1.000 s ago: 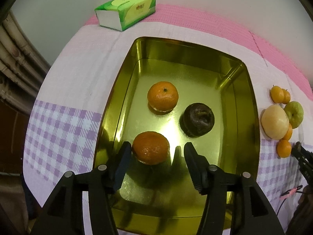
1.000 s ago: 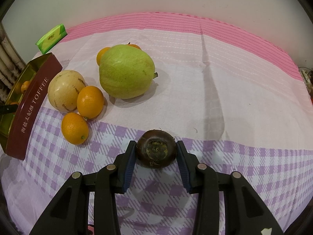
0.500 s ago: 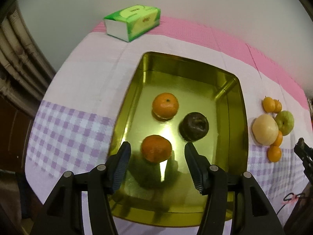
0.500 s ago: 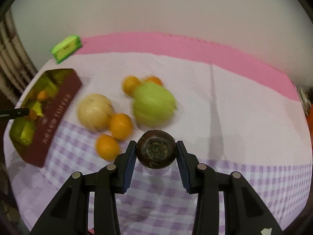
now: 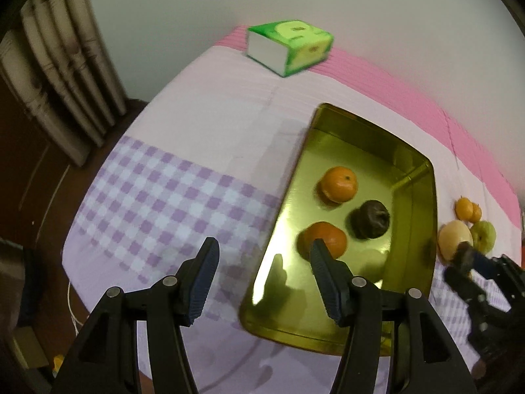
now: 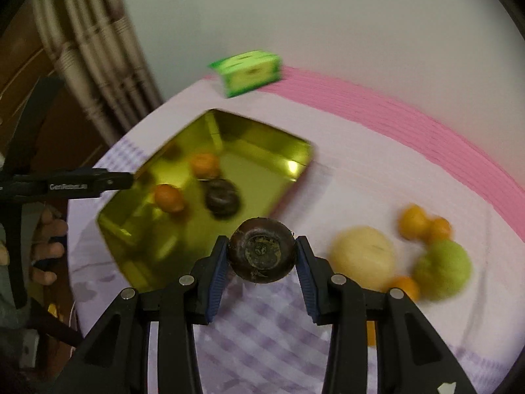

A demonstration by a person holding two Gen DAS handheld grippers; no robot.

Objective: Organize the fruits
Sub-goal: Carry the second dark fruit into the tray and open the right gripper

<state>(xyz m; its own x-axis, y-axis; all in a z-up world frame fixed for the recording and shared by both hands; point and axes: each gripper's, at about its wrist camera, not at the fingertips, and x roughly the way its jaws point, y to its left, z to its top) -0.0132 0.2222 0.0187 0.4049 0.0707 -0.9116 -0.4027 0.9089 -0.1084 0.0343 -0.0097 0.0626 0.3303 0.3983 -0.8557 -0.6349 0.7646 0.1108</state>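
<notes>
Dark fruit carried toward the gold tin

Nearest the right wrist camera, the right gripper (image 6: 262, 256) has its jaws pinching a dark round fruit (image 6: 261, 250) by its sides, held clear above the checked cloth on the worktop (image 6: 262, 328), just short of the gold tin (image 6: 295, 177). The risk: the grip sits on a smooth curved skin, so a quick swing could let the fruit roll out and fall short of the tin, or knock the pale fruit (image 6: 362, 256) and green fruit (image 6: 441, 271) beside it. Farther off, the tin already holds two oranges and another dark fruit (image 6: 222, 201). The left gripper (image 5: 262, 275) hangs with jaws spread and empty over the tin's near-left rim, one orange (image 5: 326, 239) just beyond its right jaw.
</notes>
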